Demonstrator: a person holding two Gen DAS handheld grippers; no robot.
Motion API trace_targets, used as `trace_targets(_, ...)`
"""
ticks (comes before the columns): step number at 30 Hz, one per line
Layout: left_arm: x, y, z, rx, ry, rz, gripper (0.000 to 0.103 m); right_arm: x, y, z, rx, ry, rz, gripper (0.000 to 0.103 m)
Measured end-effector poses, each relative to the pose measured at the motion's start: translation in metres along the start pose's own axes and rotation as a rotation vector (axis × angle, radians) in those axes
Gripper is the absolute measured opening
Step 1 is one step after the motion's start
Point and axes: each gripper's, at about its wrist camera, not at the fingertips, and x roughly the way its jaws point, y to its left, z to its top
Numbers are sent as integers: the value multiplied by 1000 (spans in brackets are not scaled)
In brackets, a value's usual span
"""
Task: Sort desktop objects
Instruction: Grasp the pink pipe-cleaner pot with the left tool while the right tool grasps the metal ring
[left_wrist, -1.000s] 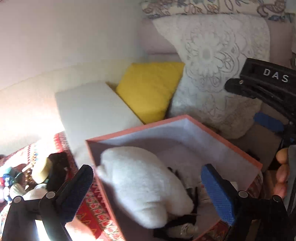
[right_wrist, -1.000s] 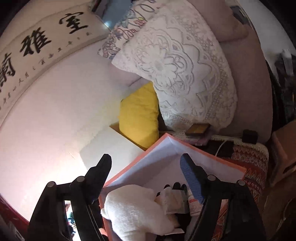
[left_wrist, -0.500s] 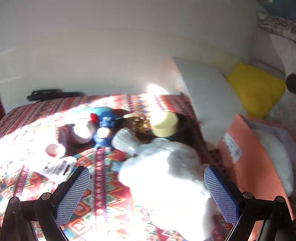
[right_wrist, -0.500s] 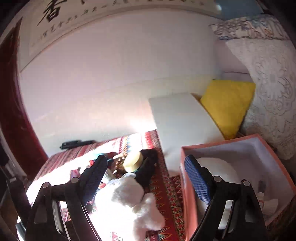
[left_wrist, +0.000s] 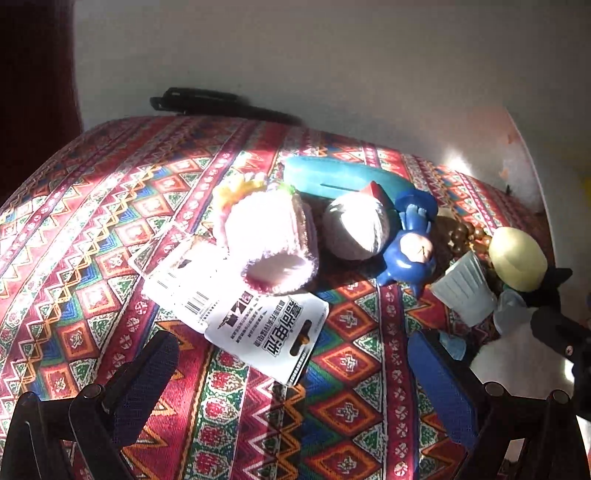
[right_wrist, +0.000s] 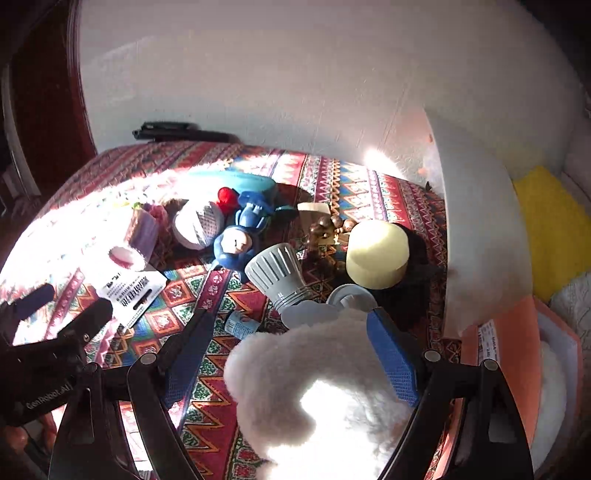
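The right gripper (right_wrist: 291, 354), fingers apart, straddles the plush (right_wrist: 314, 387): soft, light, squashy; pinch its middle deeply. The left gripper (left_wrist: 295, 373) hangs open over the card (left_wrist: 236, 314).

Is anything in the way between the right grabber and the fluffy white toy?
Nothing visible is. The right gripper hangs open right over the fluffy white toy, with one of its jaws on each side of it. The grey bulb and the small tube lie beyond the toy, not between. The orange box sits just to the right.
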Motion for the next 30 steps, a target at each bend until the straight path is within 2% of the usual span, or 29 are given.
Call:
trace_targets(2, 17, 2, 11, -10, 17, 4, 102, 26, 6, 8, -39, 40, -16, 87)
trace_targets(7, 65, 5, 32, -11, 72, 38, 102, 89, 10, 23, -47, 148, -77, 87)
trace_targets(9, 85, 8, 36, -8, 106, 55, 101, 103, 15, 26, -60, 169, -96, 79)
trace_targets(10, 96, 10, 37, -6, 127, 56, 98, 105, 19, 26, -86, 167, -113, 62)
trace_targets(11, 102, 10, 39, 8, 130, 65, 86, 104, 22, 25, -105, 164, -129, 54)
trace_targets(12, 102, 9, 40, 37, 112, 79, 62, 99, 22, 25, -105, 155, -117, 53)
trace_targets(14, 94, 12, 42, 38, 111, 61, 61, 88, 19, 25, -100, 134, -89, 47)
trace_targets(16, 74, 19, 40, 1, 105, 14, 61, 60, 6, 29, -31, 69, -28, 43)
trace_targets(19, 25, 22, 26, 20, 56, 0, 61, -8, -3, 31, 9, -64, 17, 43)
trace_targets(22, -32, 23, 7, 13, 9, -32, 61, -81, -7, 13, 55, -186, 94, 42)
trace_targets(25, -90, 18, -18, 9, -40, -58, 61, -133, -10, -24, 127, -248, 166, 42)
trace_targets(30, -169, -7, -63, 31, -128, -104, 62, -201, -20, -83, 243, -344, 194, 42)
